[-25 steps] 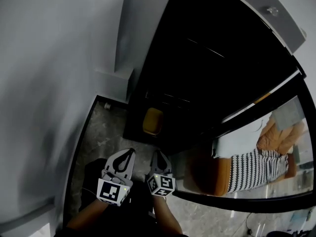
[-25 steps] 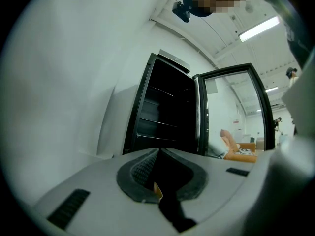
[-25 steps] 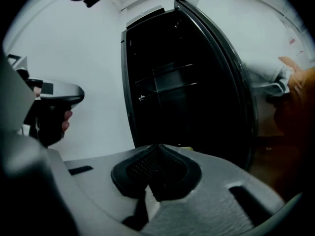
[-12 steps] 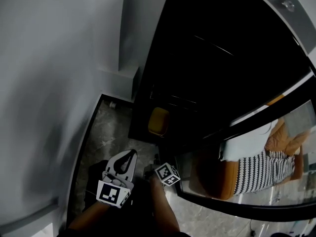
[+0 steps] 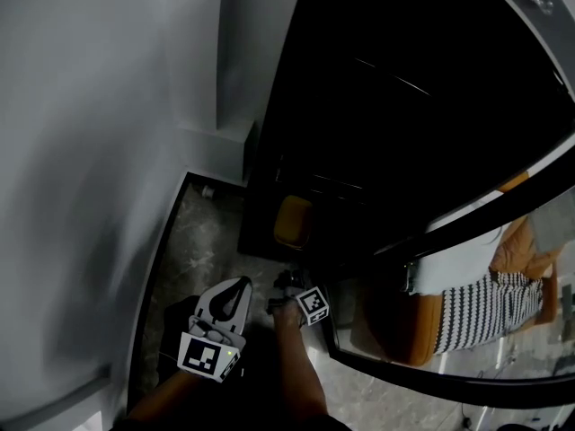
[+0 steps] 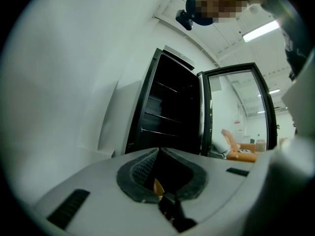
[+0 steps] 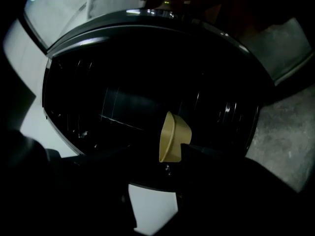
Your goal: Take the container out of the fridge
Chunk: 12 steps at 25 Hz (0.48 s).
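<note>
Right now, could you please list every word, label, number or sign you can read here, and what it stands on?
None can be read.
Black-and-white marker cubes: square patterns only, no letters.
Distant small red sign: too small to read.

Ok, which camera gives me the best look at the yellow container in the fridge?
The right gripper view: the yellow tapered container sits mid-frame, rim and wall clear, seen sideways. The head view shows it only as a dim orange patch low in the black fridge. The left gripper view shows just a sliver.
</note>
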Motion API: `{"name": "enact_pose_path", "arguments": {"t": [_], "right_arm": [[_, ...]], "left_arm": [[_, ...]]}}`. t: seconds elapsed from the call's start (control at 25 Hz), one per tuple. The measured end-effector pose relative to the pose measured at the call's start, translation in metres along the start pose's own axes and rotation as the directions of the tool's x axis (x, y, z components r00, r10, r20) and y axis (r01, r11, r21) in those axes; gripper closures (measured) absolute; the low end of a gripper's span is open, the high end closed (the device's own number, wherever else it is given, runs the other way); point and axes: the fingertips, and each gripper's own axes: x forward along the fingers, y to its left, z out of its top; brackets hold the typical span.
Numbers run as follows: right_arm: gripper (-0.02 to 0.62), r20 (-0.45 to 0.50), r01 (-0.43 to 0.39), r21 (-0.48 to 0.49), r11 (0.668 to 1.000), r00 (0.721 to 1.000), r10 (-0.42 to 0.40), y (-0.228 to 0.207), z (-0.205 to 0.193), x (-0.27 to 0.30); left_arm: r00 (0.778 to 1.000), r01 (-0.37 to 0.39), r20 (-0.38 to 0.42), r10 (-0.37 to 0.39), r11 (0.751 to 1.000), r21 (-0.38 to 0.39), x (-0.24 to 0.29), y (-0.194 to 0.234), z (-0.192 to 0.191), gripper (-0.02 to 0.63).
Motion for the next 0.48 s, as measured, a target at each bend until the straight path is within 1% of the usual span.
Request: {"name": "enact_pose_path", "arguments": {"t": [0.12,0.28,0.48], "right_arm": [[0.323,0.007,-0.035,0.094,0.995,0.999,0.034,-0.011,-0.004,0.011],[0.309,0.023,-0.004,0.217,0.976,1.0,-0.001,-0.026,-0.008,0.02],[0.304,0.036,-0.012,0.274,0.962,0.999,0.002,-0.043,-0.009,0.031]], "left_arm": [[1.0,-0.004,-0.003,0.004,1.0,-0.006,0.001,0.002,-0.002,0.598],[1.0,-0.009,-0.003,0.009,1.0,-0.011,0.003,0.005,-0.004,0.598],[1.0,-0.016,-0.011,0.016,1.0,-0.012,0.003,0.008,-0.008,0.598]]}}
